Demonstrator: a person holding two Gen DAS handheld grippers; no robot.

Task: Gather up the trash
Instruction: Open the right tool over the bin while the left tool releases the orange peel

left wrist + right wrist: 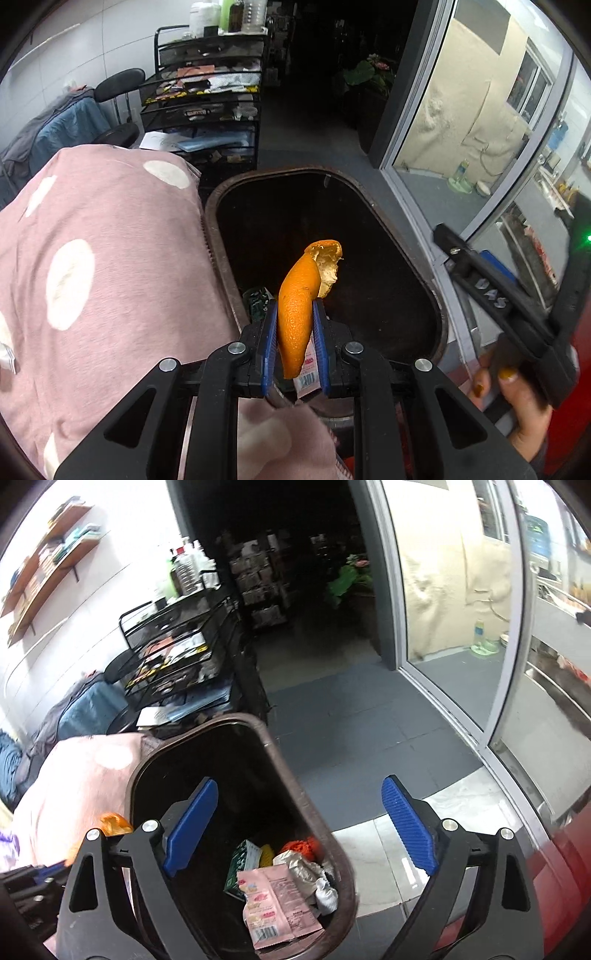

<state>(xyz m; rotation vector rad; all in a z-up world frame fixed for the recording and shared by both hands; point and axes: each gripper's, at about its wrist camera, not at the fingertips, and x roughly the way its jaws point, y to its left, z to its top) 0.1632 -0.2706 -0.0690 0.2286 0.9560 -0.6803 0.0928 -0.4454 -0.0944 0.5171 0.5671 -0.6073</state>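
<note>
So, nearest the lens in the left wrist view, the left gripper (294,325) has its blue pads pinching an orange peel (299,314) that sticks up at the centre of the frame. It hangs right over the dark mouth of the bin (221,192), which makes sense to me: let go there and the peel should drop straight in.

At the lower right of that same view a hand (517,402) holds the other tool (yellow nails, if anyone cares).

In the right wrist view, the right gripper (295,827) has its fingers spread wide with nothing between them, and it sits over the near rim of the bin. Low in the frame, inside the bin, you can see a pink wrapper (275,908), a green carton (242,866) and crumpled foil (301,866), so some trash is already collected.

Left of the bin is a pink spotted cloth (103,266) on something bulky. Farther back, at upper left, stands a black wire rack (207,107) full of clutter, and glass doors (461,110) run up the right side.
</note>
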